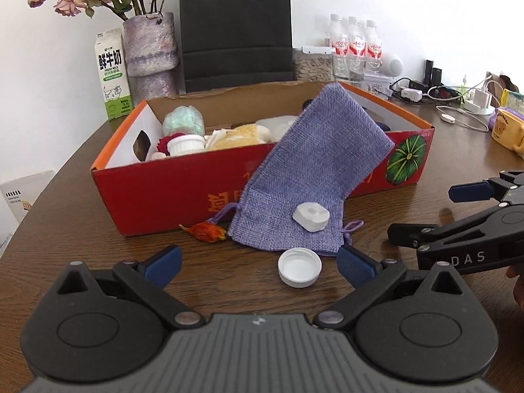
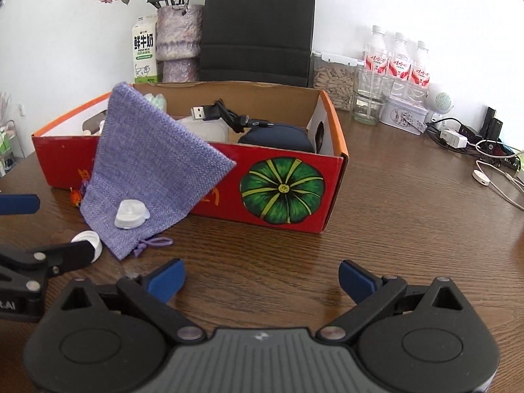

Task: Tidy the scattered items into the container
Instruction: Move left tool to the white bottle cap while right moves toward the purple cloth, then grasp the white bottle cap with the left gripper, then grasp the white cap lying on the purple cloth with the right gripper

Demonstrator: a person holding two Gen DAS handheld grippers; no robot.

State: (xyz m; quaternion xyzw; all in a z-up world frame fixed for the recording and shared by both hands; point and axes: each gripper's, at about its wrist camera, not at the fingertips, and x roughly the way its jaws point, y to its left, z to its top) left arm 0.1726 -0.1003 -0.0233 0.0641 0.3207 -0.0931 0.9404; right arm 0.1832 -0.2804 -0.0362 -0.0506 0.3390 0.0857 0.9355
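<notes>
A red cardboard box (image 1: 163,193) (image 2: 294,203) stands on the wooden table with several items inside. A purple woven pouch (image 1: 314,170) (image 2: 154,163) leans over its front wall, its lower end on the table. A small white square piece (image 1: 311,216) (image 2: 131,214) rests on the pouch. A white bottle cap (image 1: 299,267) (image 2: 90,240) lies on the table just ahead of my left gripper (image 1: 258,263), which is open and empty. A dried orange flower (image 1: 206,232) lies by the box. My right gripper (image 2: 260,276) is open and empty over bare table.
Behind the box stand a milk carton (image 1: 113,75), a vase of dried flowers (image 1: 150,52), a black paper bag (image 1: 235,29), water bottles (image 1: 355,41) and a jar. Cables and chargers (image 2: 458,137) lie at the right. A yellow mug (image 1: 507,131) sits far right.
</notes>
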